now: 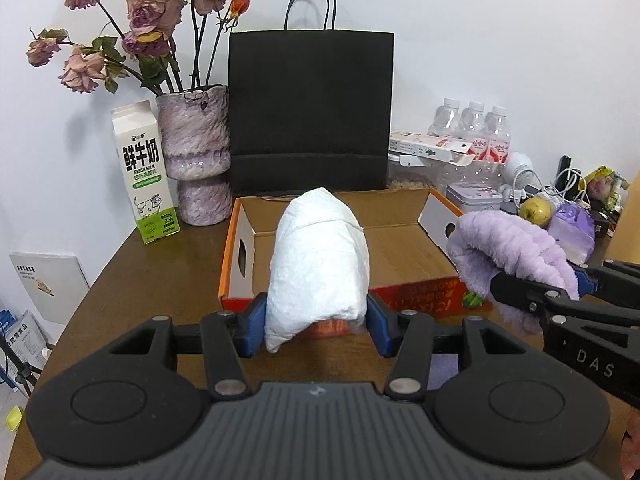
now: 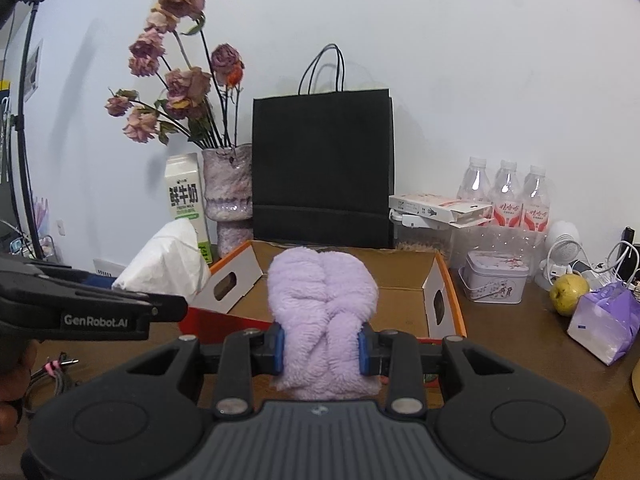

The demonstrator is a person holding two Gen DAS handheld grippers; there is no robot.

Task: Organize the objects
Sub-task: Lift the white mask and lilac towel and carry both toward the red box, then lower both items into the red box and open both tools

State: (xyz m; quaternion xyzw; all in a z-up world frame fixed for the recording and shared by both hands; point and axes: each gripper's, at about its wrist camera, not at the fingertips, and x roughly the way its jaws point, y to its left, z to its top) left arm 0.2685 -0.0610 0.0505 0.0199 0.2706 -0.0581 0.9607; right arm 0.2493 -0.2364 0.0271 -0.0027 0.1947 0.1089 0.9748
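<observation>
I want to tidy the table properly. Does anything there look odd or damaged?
The flowers in the vase are dried and drooping. The small white box on the clear container has its end flap hanging open.

Soft even light (fisheye-warped edges)

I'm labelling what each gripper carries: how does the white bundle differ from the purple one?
The white bundle looks like crinkled paper or thin plastic, while the purple bundle is fluffy plush. The white bundle sits in the left gripper, the purple bundle in the right gripper. The white bundle forces its jaws wider apart than the purple bundle does. Both are soft, clamped between blue pads, and point toward the open cardboard box.
</observation>
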